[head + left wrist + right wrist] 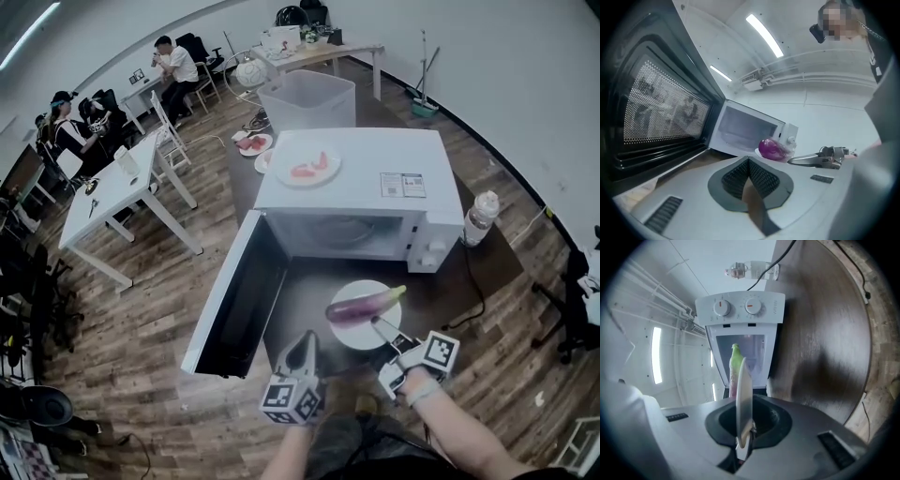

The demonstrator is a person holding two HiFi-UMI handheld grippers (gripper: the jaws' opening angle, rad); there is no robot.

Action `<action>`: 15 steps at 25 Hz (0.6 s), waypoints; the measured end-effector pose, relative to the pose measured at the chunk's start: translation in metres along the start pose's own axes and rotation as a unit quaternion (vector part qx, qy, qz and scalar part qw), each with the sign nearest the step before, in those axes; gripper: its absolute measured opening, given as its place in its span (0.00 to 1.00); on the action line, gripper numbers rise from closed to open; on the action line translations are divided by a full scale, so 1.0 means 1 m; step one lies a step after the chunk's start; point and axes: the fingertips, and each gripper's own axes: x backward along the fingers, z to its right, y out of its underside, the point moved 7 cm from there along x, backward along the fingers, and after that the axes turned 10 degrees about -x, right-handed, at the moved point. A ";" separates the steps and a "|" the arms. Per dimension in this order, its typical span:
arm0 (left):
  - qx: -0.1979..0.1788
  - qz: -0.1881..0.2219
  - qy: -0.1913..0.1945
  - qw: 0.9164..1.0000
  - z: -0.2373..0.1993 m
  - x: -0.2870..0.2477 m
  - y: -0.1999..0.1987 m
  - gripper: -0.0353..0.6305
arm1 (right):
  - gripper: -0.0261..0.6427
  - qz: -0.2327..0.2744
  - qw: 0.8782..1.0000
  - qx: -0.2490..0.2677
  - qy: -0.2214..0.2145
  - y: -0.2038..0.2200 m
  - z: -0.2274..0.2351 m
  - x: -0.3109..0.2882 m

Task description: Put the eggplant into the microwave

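**Dark table, open microwave, eggplant on its plate**

Wood planks cover the floor (pixel 141 319) of a big room. A dark, smooth table (pixel 309 291) holds the white, boxy microwave (pixel 356 178). Its door (pixel 234 300) hangs wide open to the left, so I think the way in is ready. In front of the opening sits 1 round white plate (pixel 354 339), thin and hard. The eggplant (pixel 361 306) lies on it, long, purple and shiny, with a green stem. It is not inside yet. The right gripper (pixel 378 325) pinches the plate's rim between its 2 jaws, likely so the slippery eggplant need not be squeezed. The left gripper (pixel 302 352) has its 2 ribbed gray pads pressed together with nothing between them, low beside the door.
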 end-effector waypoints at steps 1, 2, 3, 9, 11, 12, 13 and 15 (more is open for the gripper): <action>0.000 0.002 -0.001 1.000 0.000 0.000 0.001 0.05 | 0.05 -0.001 1.000 0.001 -0.001 -0.001 0.001 -0.003; 0.000 0.003 -0.002 1.000 0.001 0.001 0.001 0.06 | 0.05 -0.003 1.000 0.001 -0.003 -0.002 0.002 -0.006; 0.000 0.004 -0.002 1.000 0.001 0.002 0.003 0.06 | 0.05 -0.005 1.000 0.001 -0.004 -0.003 0.003 -0.009; 0.002 0.003 -0.003 1.000 -0.002 -0.002 0.010 0.06 | 0.05 -0.008 1.000 -0.008 -0.001 -0.009 0.013 -0.029; 0.002 0.004 0.002 1.000 -0.003 -0.007 0.011 0.06 | 0.05 -0.006 1.000 -0.009 0.002 -0.012 0.015 -0.035; 0.001 0.005 0.005 1.000 -0.004 -0.010 0.011 0.06 | 0.05 -0.004 1.000 -0.009 0.004 -0.013 0.016 -0.037; 0.000 0.007 0.008 1.000 -0.006 -0.014 0.011 0.06 | 0.05 -0.001 1.000 -0.009 0.004 -0.015 0.017 -0.040; -0.004 0.010 0.012 1.000 -0.009 -0.022 0.009 0.06 | 0.05 0.002 1.000 -0.007 0.002 -0.020 0.019 -0.048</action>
